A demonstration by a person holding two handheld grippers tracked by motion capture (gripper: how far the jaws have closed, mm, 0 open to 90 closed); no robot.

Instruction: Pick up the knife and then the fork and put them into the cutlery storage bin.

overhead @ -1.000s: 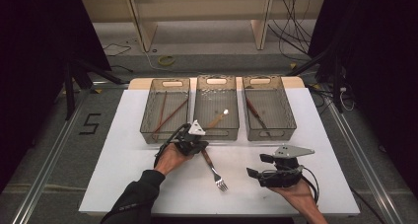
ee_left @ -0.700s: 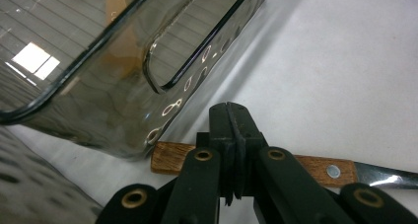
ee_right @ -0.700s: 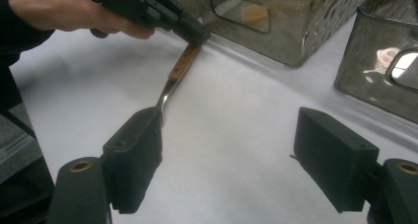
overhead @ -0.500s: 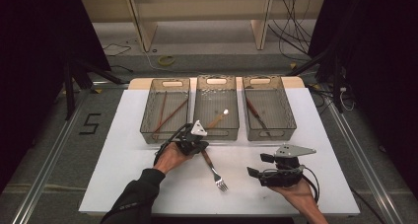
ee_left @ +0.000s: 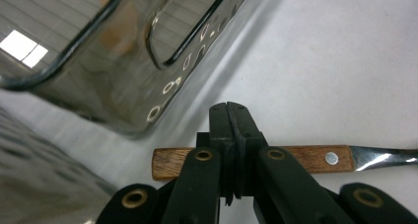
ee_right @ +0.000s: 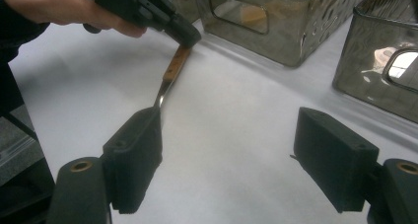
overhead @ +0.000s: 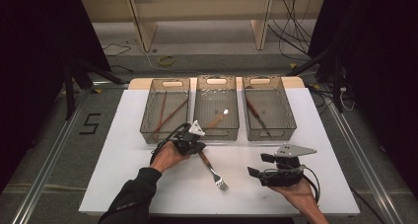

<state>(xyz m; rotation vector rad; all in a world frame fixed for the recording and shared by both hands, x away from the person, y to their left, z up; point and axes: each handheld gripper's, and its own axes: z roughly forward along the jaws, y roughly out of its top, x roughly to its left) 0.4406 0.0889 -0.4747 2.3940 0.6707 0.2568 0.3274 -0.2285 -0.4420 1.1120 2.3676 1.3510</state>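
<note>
— Surface? Room?
— White tabletop point(overhead: 148, 184), grey floor.
— Fork?
— Wooden-handled steel fork point(overhead: 213, 168) flat before three smoky plastic bins point(overhead: 217, 128); left gripper point(overhead: 193, 146) clenched beside handle, right gripper point(overhead: 261, 166) released.

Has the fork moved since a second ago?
No. The fork lies at the same spot in front of the middle bin, left gripper at its handle.

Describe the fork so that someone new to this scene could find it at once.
Start at the white table with three clear plastic bins along its far edge. In front of the middle bin lies a wooden-handled metal fork, tines toward the person. It is the one utensil outside the bins, the left gripper at its handle end.
</note>
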